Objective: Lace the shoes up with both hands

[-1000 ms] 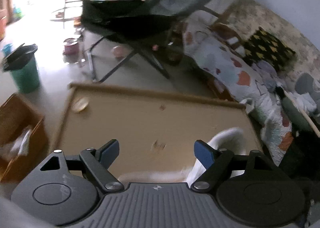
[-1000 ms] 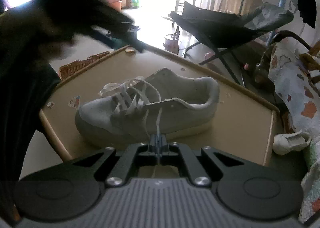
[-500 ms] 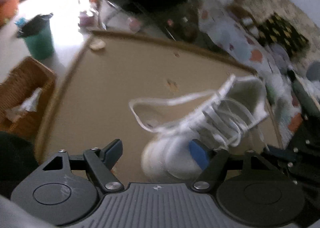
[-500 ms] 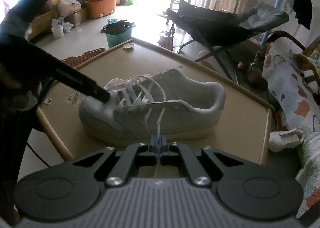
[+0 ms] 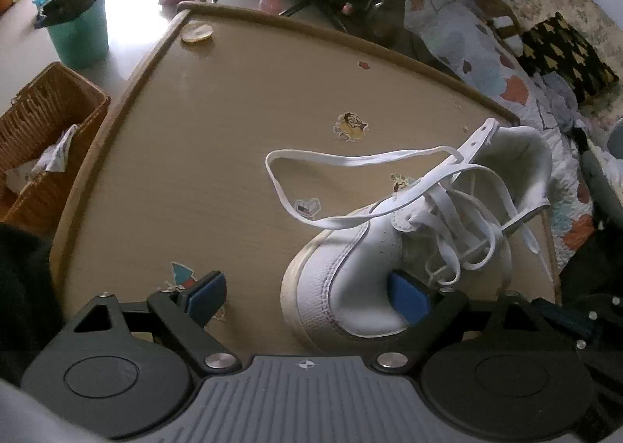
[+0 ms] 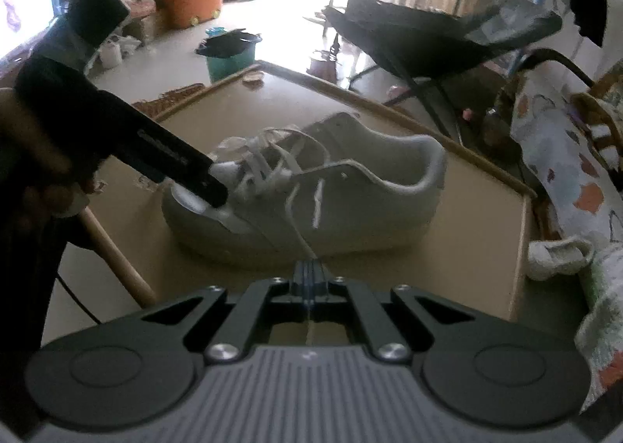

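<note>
- The white shoe [image 5: 373, 279] sits on its sole on the tan bench [image 5: 233, 123], toe toward us, with its laces [image 5: 459, 217] half threaded and a long loose loop [image 5: 296, 166] sticking out over the bench top.
- Our guess is the shoe is light and slides easily, while the flat lace is floppy and slippery, so we'd pinch it near the stiff tip.
- Our right hand-held gripper [image 6: 309, 279] is clamped tight on one lace end [image 6: 300, 232], which runs up to the eyelets.
- Our left hand-held gripper [image 5: 307, 291] has its jaws opening wide over the toe: one blue pad [image 5: 407, 297] lies against the leather, the other is clear, nothing pinched.
- Hard to tell which eyelets are empty; the crossings tangle together and the right view is dim and soft.
- The other lace tip isn't clearly visible.
</note>
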`<state>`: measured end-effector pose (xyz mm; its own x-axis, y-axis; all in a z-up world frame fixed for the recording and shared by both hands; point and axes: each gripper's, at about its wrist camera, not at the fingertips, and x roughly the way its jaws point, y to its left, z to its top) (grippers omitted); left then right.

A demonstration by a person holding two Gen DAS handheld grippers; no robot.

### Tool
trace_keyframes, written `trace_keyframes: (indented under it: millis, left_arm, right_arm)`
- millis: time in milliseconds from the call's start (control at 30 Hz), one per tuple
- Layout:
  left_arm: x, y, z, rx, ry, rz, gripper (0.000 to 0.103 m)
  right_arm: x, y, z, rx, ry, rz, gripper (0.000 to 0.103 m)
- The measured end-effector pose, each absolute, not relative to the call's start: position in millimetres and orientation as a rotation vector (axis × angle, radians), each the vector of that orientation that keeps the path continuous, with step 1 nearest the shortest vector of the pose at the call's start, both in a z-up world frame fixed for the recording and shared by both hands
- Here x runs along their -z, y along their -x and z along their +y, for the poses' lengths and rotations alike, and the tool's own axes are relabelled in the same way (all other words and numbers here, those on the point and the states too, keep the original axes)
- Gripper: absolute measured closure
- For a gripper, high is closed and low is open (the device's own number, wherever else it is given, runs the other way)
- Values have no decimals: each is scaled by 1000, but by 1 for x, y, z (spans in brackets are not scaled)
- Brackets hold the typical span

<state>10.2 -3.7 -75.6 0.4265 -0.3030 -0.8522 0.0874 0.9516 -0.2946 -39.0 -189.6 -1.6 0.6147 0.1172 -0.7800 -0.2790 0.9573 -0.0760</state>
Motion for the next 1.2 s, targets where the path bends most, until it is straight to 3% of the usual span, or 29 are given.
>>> trace_keyframes:
  millis: [100,167,233,333,500,533,633,733,1200]
  left_arm:
    - [75,-12,-4,249,213,1102,10]
    - [74,-13,-4,249,203,1098,9]
    - [74,-14,-4,250,200,1095,7]
    - [73,-15,-3,252,202,1093,7]
    - [72,-12,-2,258,195,1083,6]
    - [72,-11,-2,260,194,1081,6]
    - [72,-11,-1,263,190,1076,6]
    - [72,-10,-1,265,188,1071,4]
    - [71,-8,-4,255,176,1067,1]
  right_arm:
    - [-6,40,-195,-170,165,853,95]
    - [-13,37,-200,-149,112,847,76]
    - [-20,32,-203,-144,58,830,65]
    - [-28,20,-199,-171,19,830,64]
    - [-24,-1,-185,-150,87,856,69]
    - [-21,-4,-186,-146,79,870,72]
    - [-14,-16,-186,-134,53,912,93]
    - [-11,-19,-184,-139,47,927,100]
    - [-10,-8,-178,-136,80,943,101]
